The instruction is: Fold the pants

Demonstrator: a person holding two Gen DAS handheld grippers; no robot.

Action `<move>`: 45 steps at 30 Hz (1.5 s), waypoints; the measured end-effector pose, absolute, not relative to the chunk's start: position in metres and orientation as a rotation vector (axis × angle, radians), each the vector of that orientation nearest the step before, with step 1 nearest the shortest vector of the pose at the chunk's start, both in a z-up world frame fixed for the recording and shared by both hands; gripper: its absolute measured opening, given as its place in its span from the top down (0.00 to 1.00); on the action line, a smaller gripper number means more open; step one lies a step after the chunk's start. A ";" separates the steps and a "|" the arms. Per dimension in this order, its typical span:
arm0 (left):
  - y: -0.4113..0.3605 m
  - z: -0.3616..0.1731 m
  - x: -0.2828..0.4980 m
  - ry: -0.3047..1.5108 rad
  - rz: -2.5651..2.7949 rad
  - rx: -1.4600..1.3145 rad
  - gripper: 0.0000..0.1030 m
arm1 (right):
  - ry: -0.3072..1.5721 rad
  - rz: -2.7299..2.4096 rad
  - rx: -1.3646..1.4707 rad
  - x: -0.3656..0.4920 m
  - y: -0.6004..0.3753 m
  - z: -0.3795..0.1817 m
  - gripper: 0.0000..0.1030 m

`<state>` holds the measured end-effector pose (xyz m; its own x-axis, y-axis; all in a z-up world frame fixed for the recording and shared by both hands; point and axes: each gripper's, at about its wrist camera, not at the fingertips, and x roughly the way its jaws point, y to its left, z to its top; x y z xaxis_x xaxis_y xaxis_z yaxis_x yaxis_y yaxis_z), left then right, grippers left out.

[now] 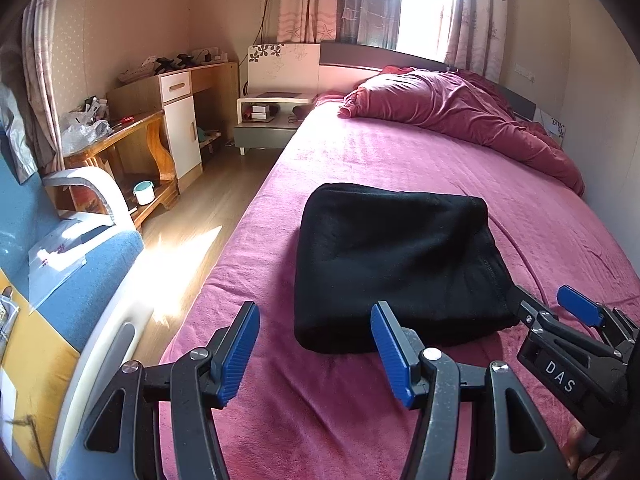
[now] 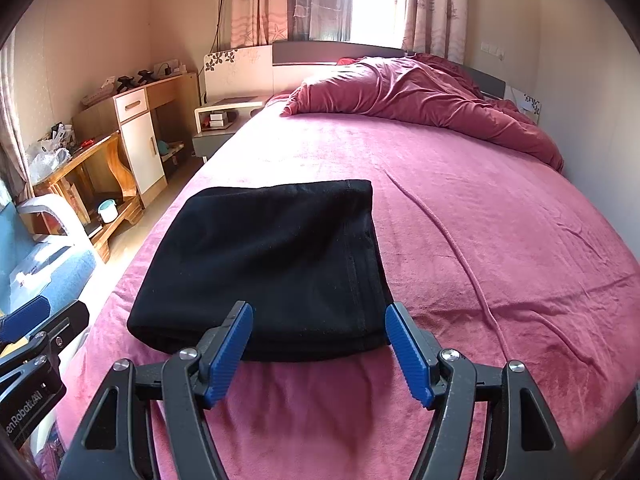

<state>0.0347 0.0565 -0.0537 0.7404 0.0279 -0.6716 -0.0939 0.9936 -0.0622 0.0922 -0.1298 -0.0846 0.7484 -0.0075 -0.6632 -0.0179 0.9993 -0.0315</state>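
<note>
The black pants (image 1: 396, 264) lie folded into a compact rectangle on the pink bed sheet (image 1: 400, 160), also in the right wrist view (image 2: 264, 268). My left gripper (image 1: 316, 328) is open and empty, just short of the bundle's near left edge. My right gripper (image 2: 320, 328) is open and empty at the bundle's near right corner, not touching it. It shows in the left wrist view (image 1: 552, 306) with its jaws apart beside that corner. The left gripper's finger (image 2: 24, 318) shows at the left edge of the right wrist view.
A crumpled red duvet (image 1: 472, 116) lies at the head of the bed. To the left are a wood floor (image 1: 192, 216), a nightstand (image 1: 268, 120), a desk with a white cabinet (image 1: 180, 120), a wooden bench (image 1: 120, 152) and a blue chair (image 1: 80, 264). A wall runs along the bed's right side.
</note>
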 end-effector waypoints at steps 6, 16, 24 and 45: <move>0.060 -0.051 0.032 0.725 0.076 -0.123 0.43 | 0.717 0.003 -0.037 0.090 -0.127 -0.081 0.32; 0.061 -0.043 0.026 0.692 0.079 -0.132 0.43 | 0.688 0.003 -0.045 0.086 -0.123 -0.074 0.30; 0.061 -0.039 0.022 0.675 0.094 -0.125 0.43 | 0.685 0.006 -0.047 0.084 -0.121 -0.074 0.30; 0.056 -0.034 0.018 0.669 0.100 -0.118 0.43 | 0.690 0.013 -0.052 0.084 -0.118 -0.078 0.28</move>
